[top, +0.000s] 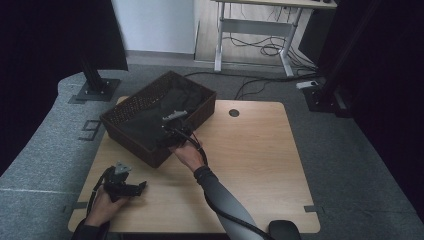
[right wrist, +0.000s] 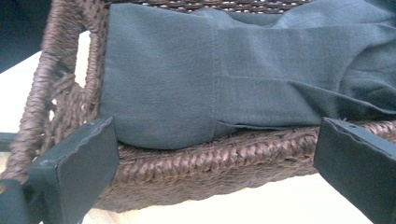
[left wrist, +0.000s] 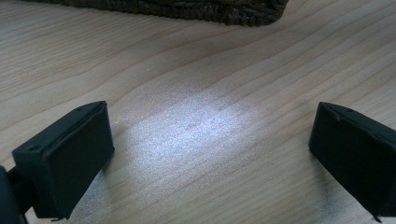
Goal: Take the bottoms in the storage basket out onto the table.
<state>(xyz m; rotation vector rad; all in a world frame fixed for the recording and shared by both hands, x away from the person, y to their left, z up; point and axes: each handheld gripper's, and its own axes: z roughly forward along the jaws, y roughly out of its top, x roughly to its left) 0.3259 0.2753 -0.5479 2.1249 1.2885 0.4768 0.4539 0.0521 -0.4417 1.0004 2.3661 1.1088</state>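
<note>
Right gripper, jaws wide apart, at the wicker basket rim left of centre, dark cloth inside; left gripper, jaws spread, lower left; no writing readable

place: lab/office | cues: black curtains, grey carpet, cabled standing desk

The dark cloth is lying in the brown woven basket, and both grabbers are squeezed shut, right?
Not quite. The dark cloth does lie in the woven basket, but the left hand-held gripper and right hand-held gripper are both open, jaws wide apart, as each gripper view shows.
</note>
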